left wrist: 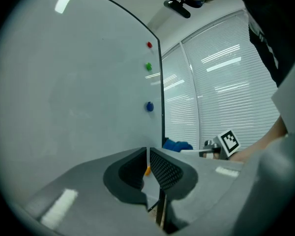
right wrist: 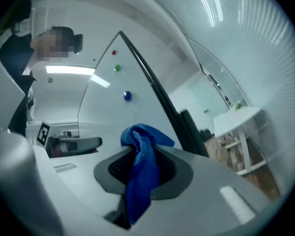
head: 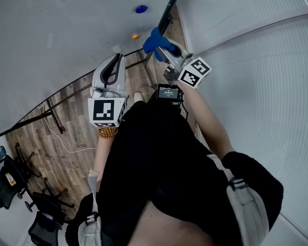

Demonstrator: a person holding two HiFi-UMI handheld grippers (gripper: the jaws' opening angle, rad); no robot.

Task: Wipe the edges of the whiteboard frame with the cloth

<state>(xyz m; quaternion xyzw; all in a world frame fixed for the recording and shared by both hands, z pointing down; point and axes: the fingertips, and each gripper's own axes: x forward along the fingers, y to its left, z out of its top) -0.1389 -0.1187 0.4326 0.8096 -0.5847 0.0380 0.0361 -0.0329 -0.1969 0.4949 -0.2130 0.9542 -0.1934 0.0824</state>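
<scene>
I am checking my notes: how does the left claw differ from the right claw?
The right claw grips a blue cloth; the left claw is nearly closed and holds nothing. The right claw sits by the whiteboard's dark frame; the left claw faces the board's white surface. Both are grey with dark pads.
</scene>
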